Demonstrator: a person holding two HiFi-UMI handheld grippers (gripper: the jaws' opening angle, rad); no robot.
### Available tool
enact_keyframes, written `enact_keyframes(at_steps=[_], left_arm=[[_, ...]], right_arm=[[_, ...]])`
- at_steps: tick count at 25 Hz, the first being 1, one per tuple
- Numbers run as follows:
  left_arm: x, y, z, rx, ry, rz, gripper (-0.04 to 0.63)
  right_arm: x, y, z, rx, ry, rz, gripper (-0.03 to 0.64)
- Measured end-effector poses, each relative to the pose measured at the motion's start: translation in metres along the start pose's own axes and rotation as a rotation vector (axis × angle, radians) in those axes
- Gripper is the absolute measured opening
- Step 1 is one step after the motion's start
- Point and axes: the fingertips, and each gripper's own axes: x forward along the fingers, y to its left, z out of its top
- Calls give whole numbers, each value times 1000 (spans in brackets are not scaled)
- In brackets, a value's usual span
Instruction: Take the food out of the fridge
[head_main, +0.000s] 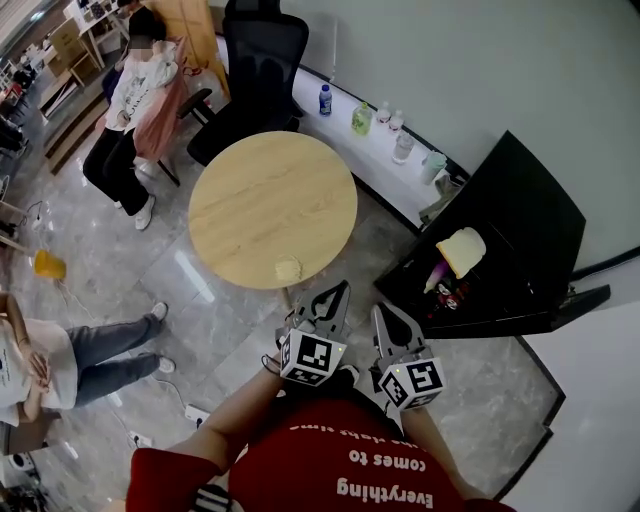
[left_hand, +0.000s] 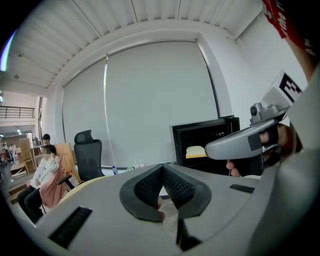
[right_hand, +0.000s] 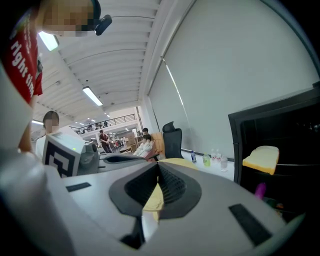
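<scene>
A black fridge (head_main: 520, 235) stands open at the right. A slice of pale yellow bread (head_main: 461, 250) lies on its shelf, with a purple item (head_main: 436, 275) and small packets below it. A small yellowish piece of food (head_main: 288, 268) rests on the near edge of the round wooden table (head_main: 270, 195). My left gripper (head_main: 343, 288) and right gripper (head_main: 379, 311) are held side by side over the floor between table and fridge, both shut with nothing in them. The left gripper view shows its jaws (left_hand: 162, 169) shut, the fridge (left_hand: 207, 140) and bread (left_hand: 196, 151) ahead. The right gripper (right_hand: 159, 169) faces the bread (right_hand: 261, 158).
A black office chair (head_main: 262, 50) stands behind the table. Several bottles (head_main: 362, 118) line a white ledge along the wall. People sit at the left (head_main: 135, 95) and lower left (head_main: 70, 355). A cable and socket strip (head_main: 190, 412) lie on the tiled floor.
</scene>
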Motion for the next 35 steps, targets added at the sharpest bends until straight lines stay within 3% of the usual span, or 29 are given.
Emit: enact_keyframes(at_steps=[10, 17, 24, 29, 35], left_arm=[[-2, -1, 13, 19, -44, -3, 8], [4, -9, 29, -28, -91, -73, 8], [28, -33, 50, 60, -98, -144, 9], [42, -59, 58, 81, -109, -213, 9], [47, -93, 63, 116, -112, -278, 9]], right_arm=[[-8, 4, 6, -3, -32, -19, 9], [-24, -4, 10, -4, -53, -81, 9], [-54, -26, 13, 8, -79, -190, 9], [-80, -47, 11, 27, -103, -274, 9], [-100, -82, -1, 165, -95, -357, 11]])
